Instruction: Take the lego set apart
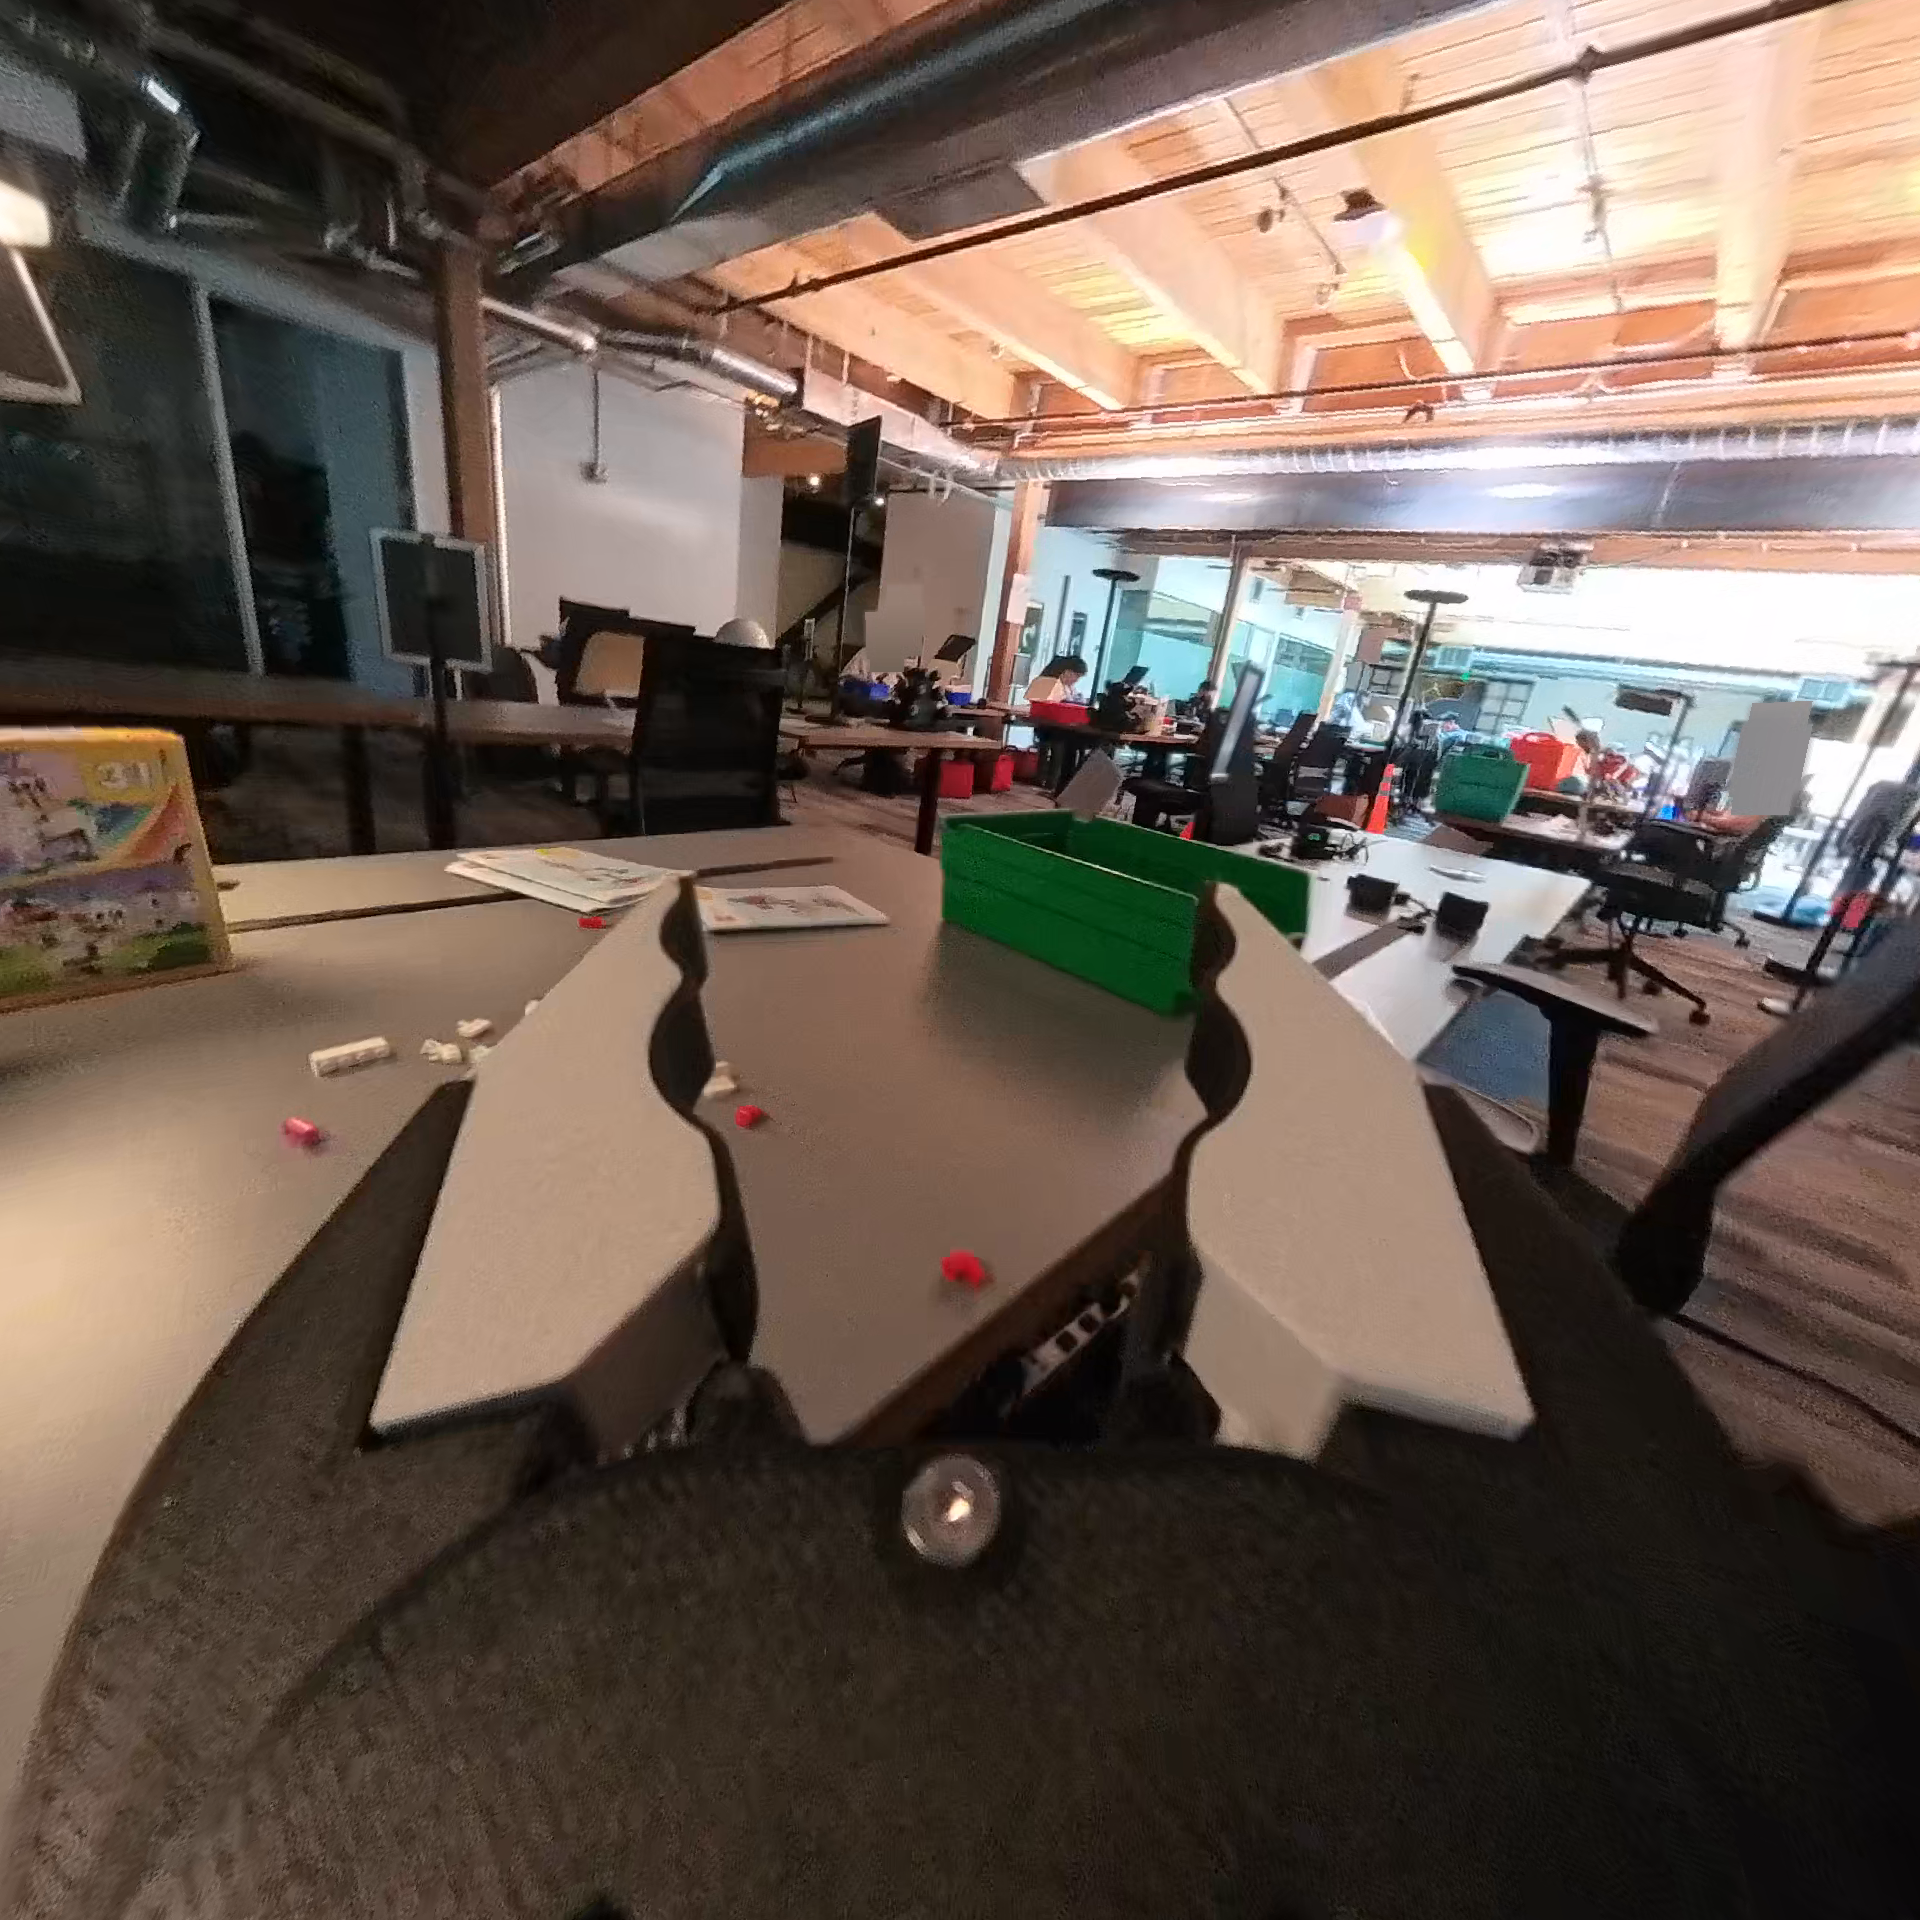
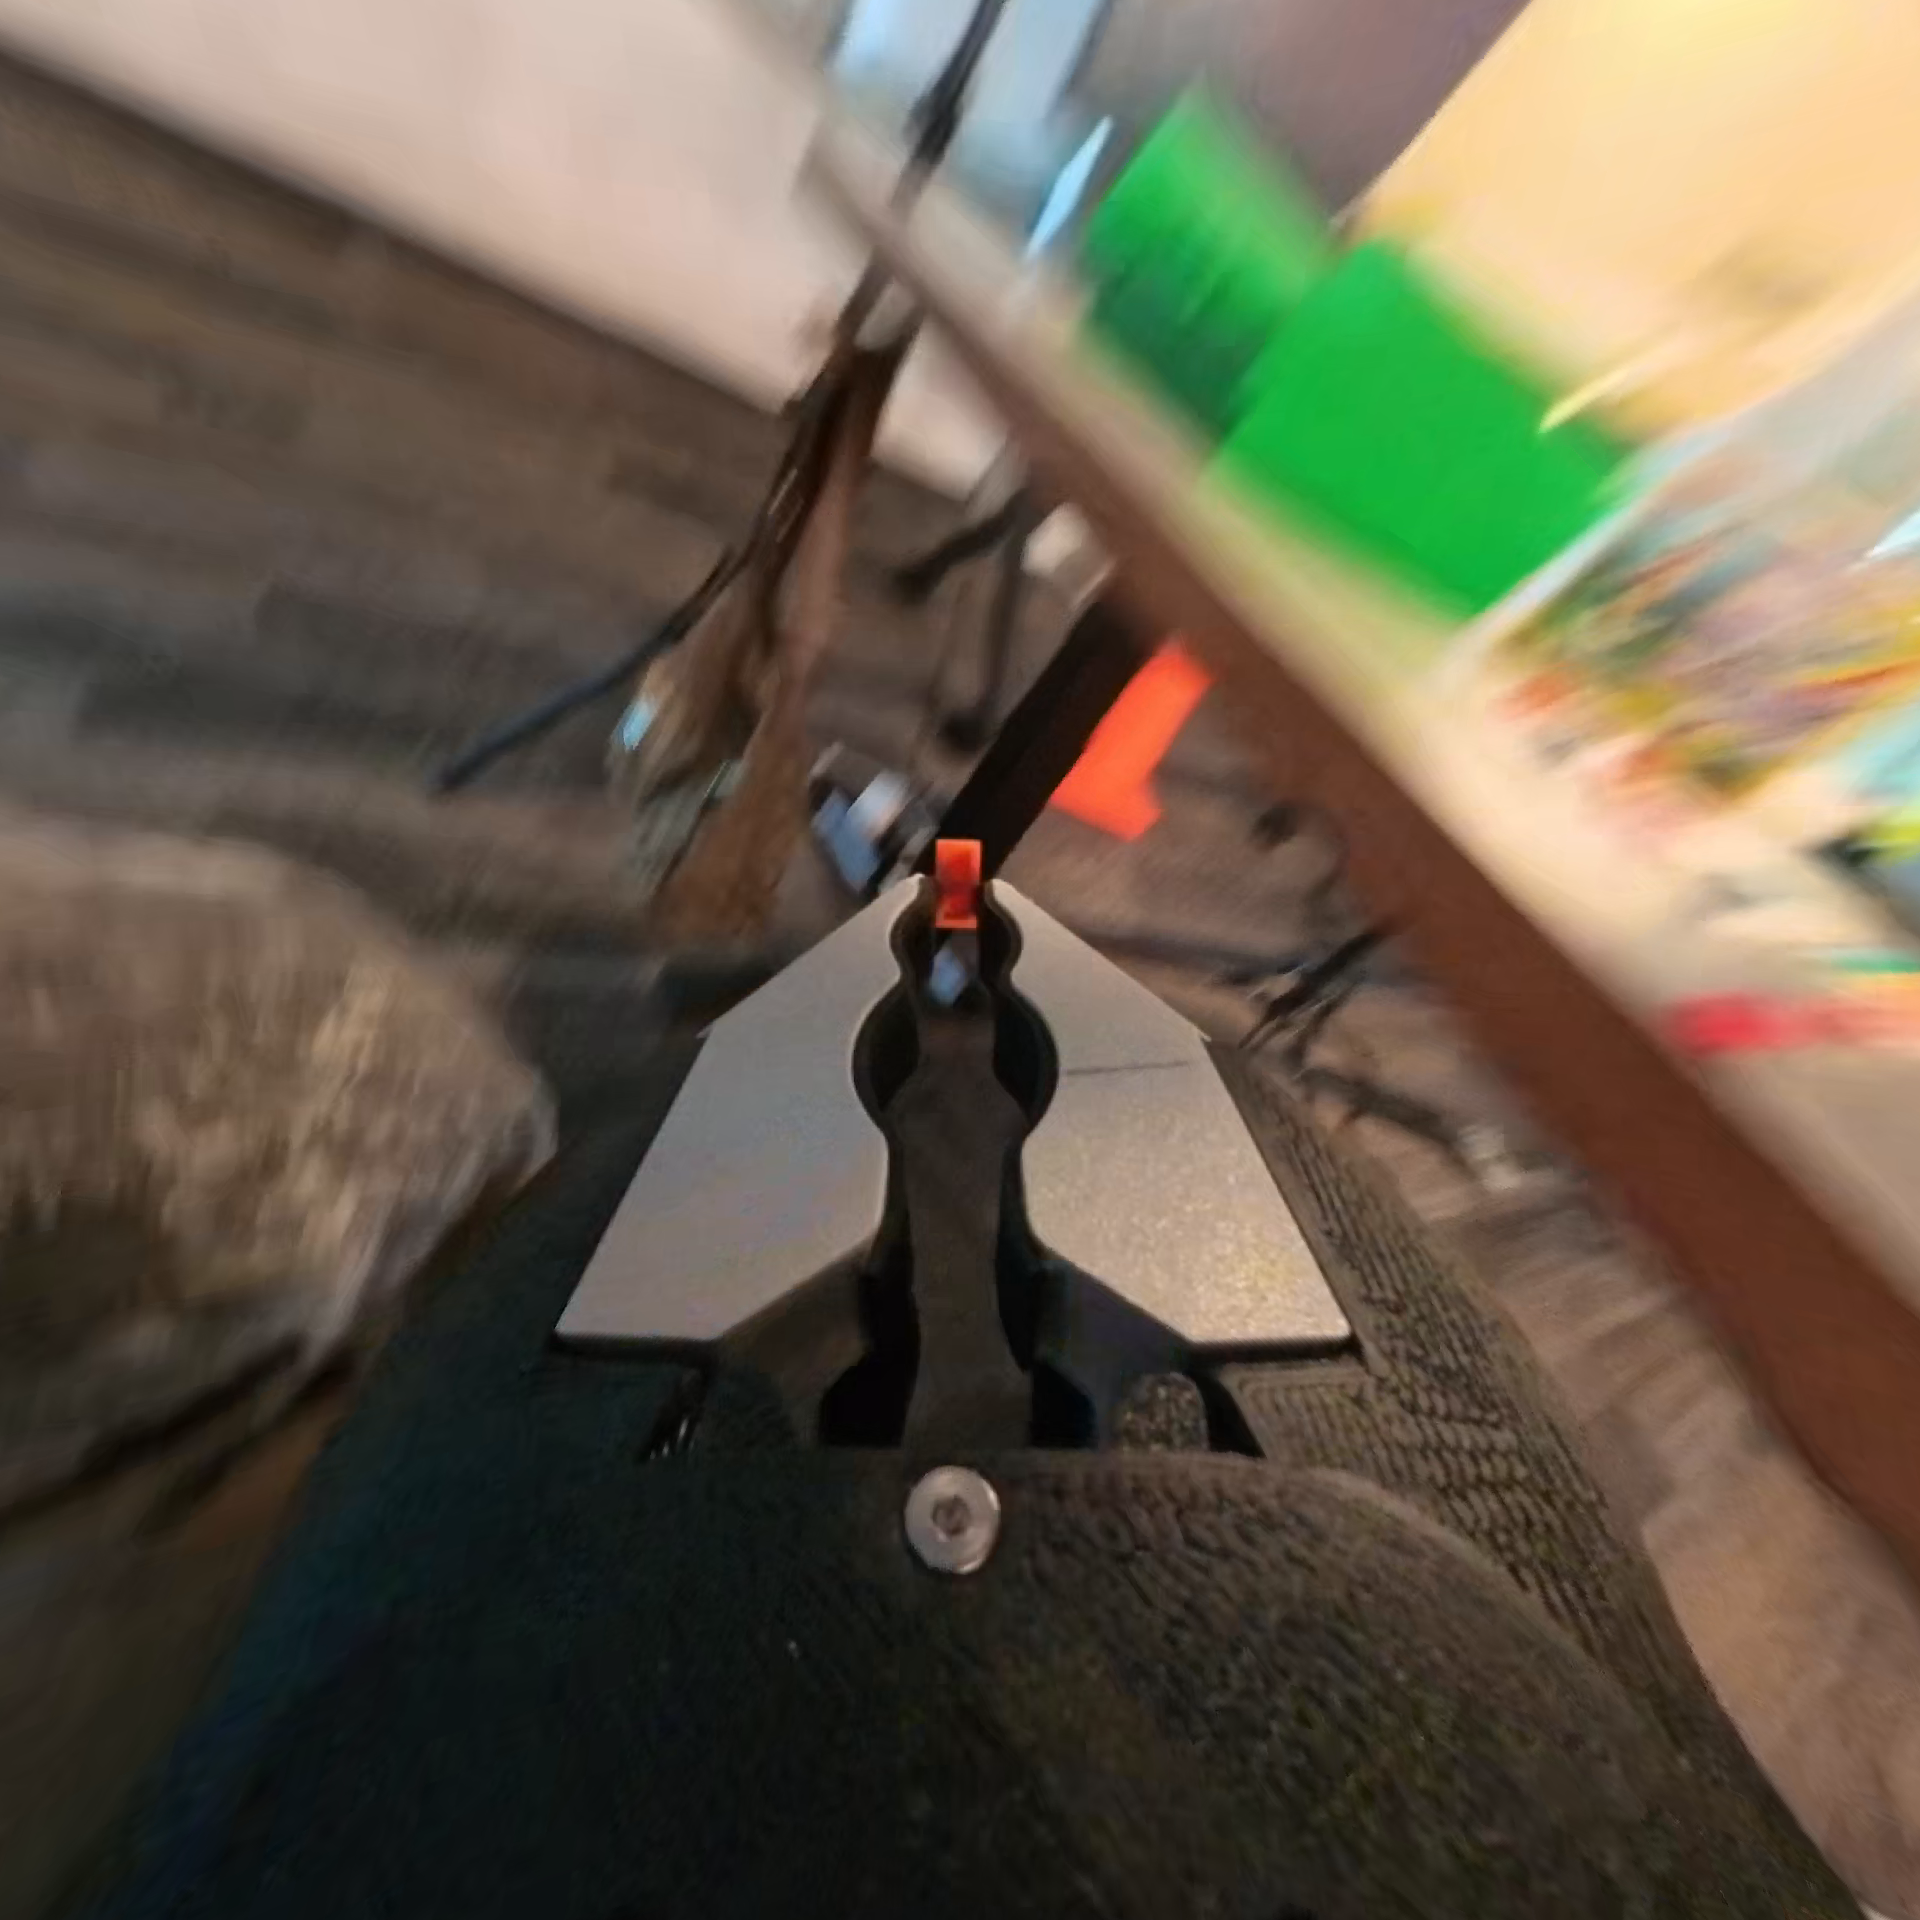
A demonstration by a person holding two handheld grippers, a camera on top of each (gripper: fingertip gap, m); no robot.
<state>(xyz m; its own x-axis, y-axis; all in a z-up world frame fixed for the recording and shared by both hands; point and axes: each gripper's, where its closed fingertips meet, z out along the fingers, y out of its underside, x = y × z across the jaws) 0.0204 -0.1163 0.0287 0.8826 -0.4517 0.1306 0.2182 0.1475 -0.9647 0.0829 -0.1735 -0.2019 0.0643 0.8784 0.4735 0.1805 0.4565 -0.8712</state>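
Note:
In the left wrist view my left gripper (image 1: 951, 914) is open and empty above the grey table (image 1: 987, 1091). Small red lego pieces (image 1: 961, 1268) and white lego pieces (image 1: 351, 1056) lie scattered on the table below and left of it. In the right wrist view my right gripper (image 2: 954, 883) is shut on a small red lego piece (image 2: 956, 881) at its fingertips. It is held below the table edge (image 2: 1299, 665), over the floor. That view is strongly blurred and tilted.
A green bin (image 1: 1091, 914) stands on the table ahead, also in the right wrist view (image 2: 1382, 416). A colourful lego box (image 1: 99, 862) stands at the left. Booklets (image 1: 566, 878) lie at the back. An office chair (image 1: 1766, 1091) is on the right.

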